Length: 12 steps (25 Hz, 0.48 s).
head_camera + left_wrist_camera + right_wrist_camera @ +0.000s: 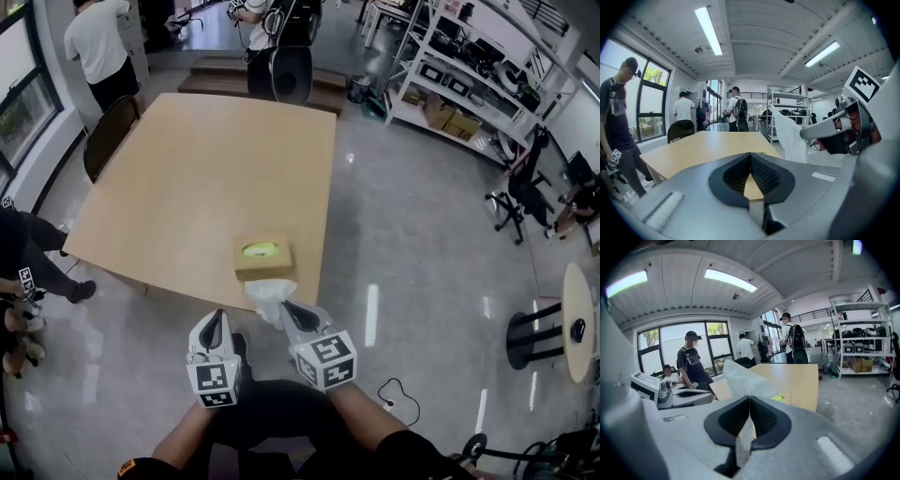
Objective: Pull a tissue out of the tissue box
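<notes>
Stretching from the tissue box (263,258) toward the person, the tissue (270,296) is shown in the head view with its long axis running across the table's near edge. Its far end is at the box's near side and its near end is pinched in the right gripper (290,308), whose jaws are pressed together on it. The box is set on the table (206,178) just inside that edge, its long side parallel to the edge and its green oval opening turned upward. Whether the tissue has come fully free of the box cannot be told. The left gripper (217,317) is held just beside the right one, its jaws clenched on nothing. Only in the right gripper view is a strip of tissue (740,380) seen caught between the pads, with the rest rising above them and part of the box top (780,398) behind. Only in the left gripper view is the tissue (790,136) seen from the side, as an upright white sheet.
</notes>
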Each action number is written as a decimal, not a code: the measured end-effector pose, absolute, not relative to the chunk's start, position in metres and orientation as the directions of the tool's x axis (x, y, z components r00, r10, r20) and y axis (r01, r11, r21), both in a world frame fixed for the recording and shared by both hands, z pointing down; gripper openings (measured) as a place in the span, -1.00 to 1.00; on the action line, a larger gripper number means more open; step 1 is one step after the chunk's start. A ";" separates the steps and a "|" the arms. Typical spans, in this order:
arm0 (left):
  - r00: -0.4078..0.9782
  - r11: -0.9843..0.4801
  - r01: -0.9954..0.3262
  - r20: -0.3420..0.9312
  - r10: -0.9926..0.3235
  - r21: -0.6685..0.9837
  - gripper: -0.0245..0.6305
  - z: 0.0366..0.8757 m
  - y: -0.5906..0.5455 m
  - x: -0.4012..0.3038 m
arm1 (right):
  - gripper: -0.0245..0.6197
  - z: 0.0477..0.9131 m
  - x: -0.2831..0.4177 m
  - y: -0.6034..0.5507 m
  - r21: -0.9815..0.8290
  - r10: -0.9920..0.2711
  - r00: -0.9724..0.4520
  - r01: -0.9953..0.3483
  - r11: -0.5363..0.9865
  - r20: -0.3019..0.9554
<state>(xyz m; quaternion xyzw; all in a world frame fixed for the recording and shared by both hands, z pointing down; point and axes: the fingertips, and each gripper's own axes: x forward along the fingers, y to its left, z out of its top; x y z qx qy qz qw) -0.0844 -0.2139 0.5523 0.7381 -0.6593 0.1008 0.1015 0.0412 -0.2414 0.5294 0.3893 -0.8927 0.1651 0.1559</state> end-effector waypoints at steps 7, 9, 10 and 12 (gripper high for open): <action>0.058 -0.050 -0.998 0.244 -0.968 0.040 -0.87 0.531 -0.176 -0.070 | -0.92 0.524 0.052 -0.209 -0.160 -0.611 -0.685 -0.707 0.689 0.396; 0.035 -0.025 -0.999 0.231 -0.972 0.046 -0.87 0.526 -0.162 -0.067 | -0.92 0.520 0.054 -0.198 -0.155 -0.599 -0.699 -0.691 0.706 0.390; 0.022 -0.011 -0.999 0.225 -0.974 0.051 -0.87 0.524 -0.156 -0.067 | -0.92 0.519 0.055 -0.192 -0.152 -0.592 -0.705 -0.683 0.714 0.390; 0.002 0.012 -0.998 0.212 -0.977 0.063 -0.87 0.520 -0.145 -0.067 | -0.92 0.518 0.055 -0.182 -0.145 -0.579 -0.715 -0.669 0.729 0.393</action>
